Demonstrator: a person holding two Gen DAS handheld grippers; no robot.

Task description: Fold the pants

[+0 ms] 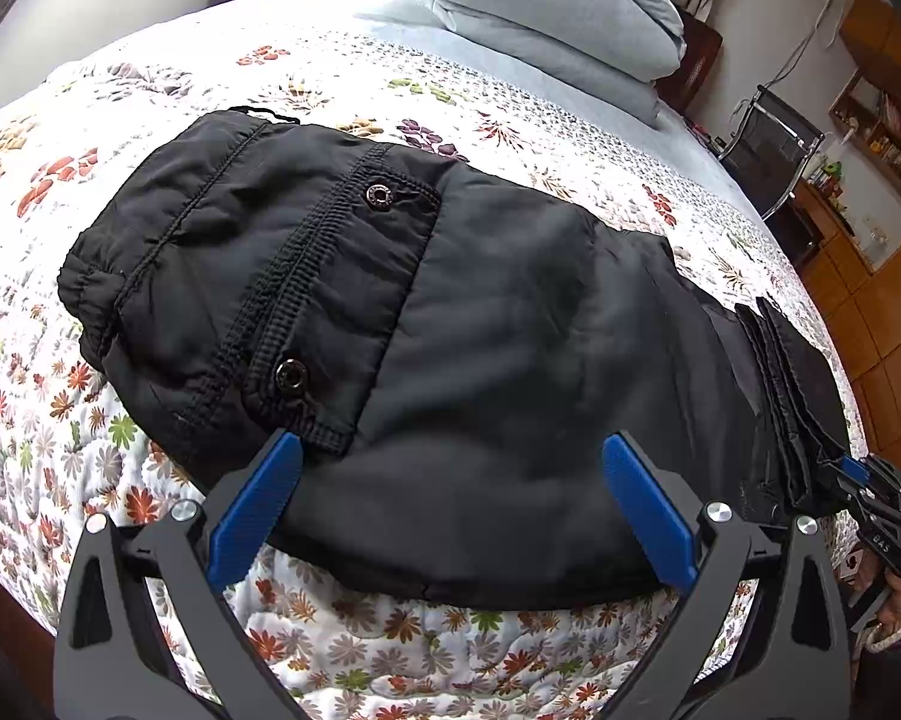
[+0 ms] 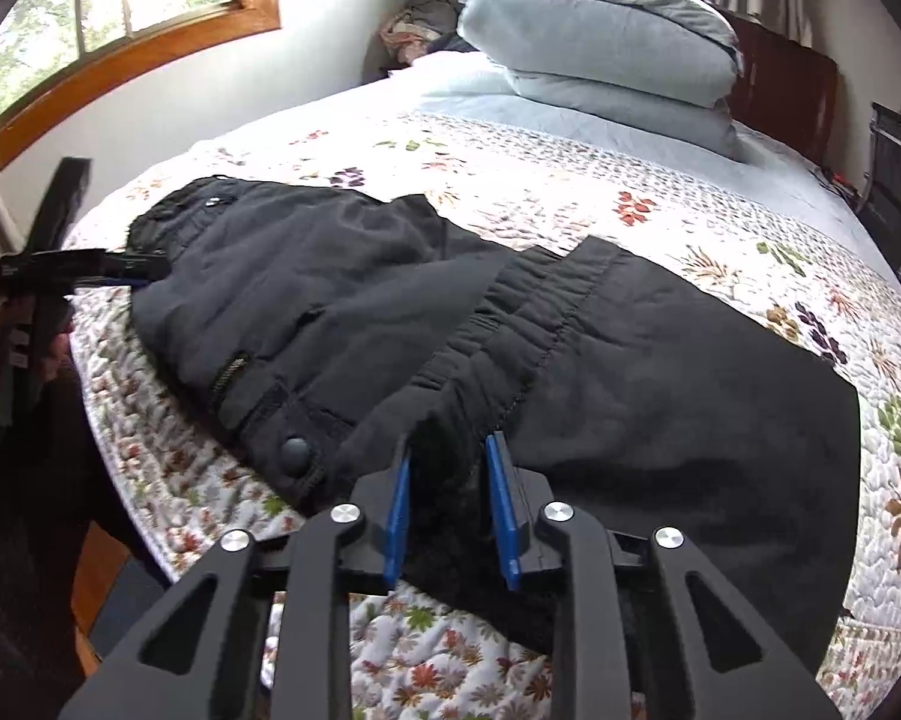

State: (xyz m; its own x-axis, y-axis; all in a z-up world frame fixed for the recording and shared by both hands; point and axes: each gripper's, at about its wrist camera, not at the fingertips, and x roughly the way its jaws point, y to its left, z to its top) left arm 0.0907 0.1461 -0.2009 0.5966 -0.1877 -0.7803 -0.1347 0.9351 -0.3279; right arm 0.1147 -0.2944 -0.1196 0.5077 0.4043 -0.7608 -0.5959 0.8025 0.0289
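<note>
1. Right gripper (image 2: pixel 447 468), black frame with blue flat pads; jaws drawn close together on a bunched ridge of dark cloth at the near edge of the pants, the pads appearing to pinch it; grip judged taken.
2. Left gripper (image 1: pixel 450 480), same make; jaws spread wide over the near edge of the pants, its blue pads (image 1: pixel 258 504) lying on the fabric with nothing pinched between them.
3. Black padded nylon pants (image 1: pixel 450 312), with elastic waistband, snap buttons and a zip pocket; lying flat and lengthwise along the near side of the bed, already doubled, the leg hems stacked over the middle of the garment.
4. Quilted white bedspread with floral print (image 1: pixel 390 78); under the pants on all sides; bare quilt beyond the far edge of the pants.
5. Pale blue folded duvet or pillows (image 2: pixel 600 42); well beyond the pants, at the head of the bed; no obstacle.
6. Step in hand, as judged: securing the near edge for the next fold.
7. Handling note: left gripper should close on the full stack of layers near the pants' edge, level with the right; lift both together, keep the edge taut, lay it over squarely; slippery shell may slide, so grip deep.
</note>
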